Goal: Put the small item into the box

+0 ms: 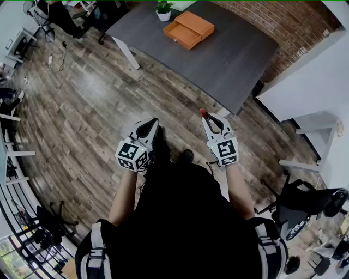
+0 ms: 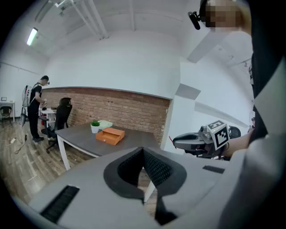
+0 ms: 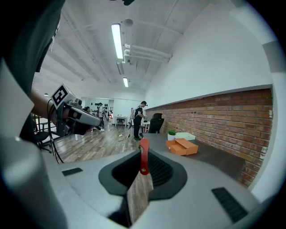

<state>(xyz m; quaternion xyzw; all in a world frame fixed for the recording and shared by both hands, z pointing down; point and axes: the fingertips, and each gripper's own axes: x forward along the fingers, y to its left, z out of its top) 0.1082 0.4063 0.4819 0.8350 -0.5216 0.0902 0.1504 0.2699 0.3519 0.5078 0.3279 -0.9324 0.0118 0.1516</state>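
A dark grey table (image 1: 229, 60) on white legs (image 1: 126, 53) stood with its far side against the brick wall. Toward that far end an orange box (image 1: 188, 30) lay open, one part sitting lower, just beside the other. Close behind it stood a small potted plant (image 1: 163, 10) in a white pot, and just beside the plant lay a flat, pale thing (image 3: 185, 136) I could not make out. The rest of the tabletop showed bare grey. Under it ran a wood-plank floor (image 1: 82, 120), carrying a black office chair (image 2: 62, 117) at the table's end, another chair (image 1: 305, 207) off to the right, and loose cables (image 1: 57, 54) far to the left.
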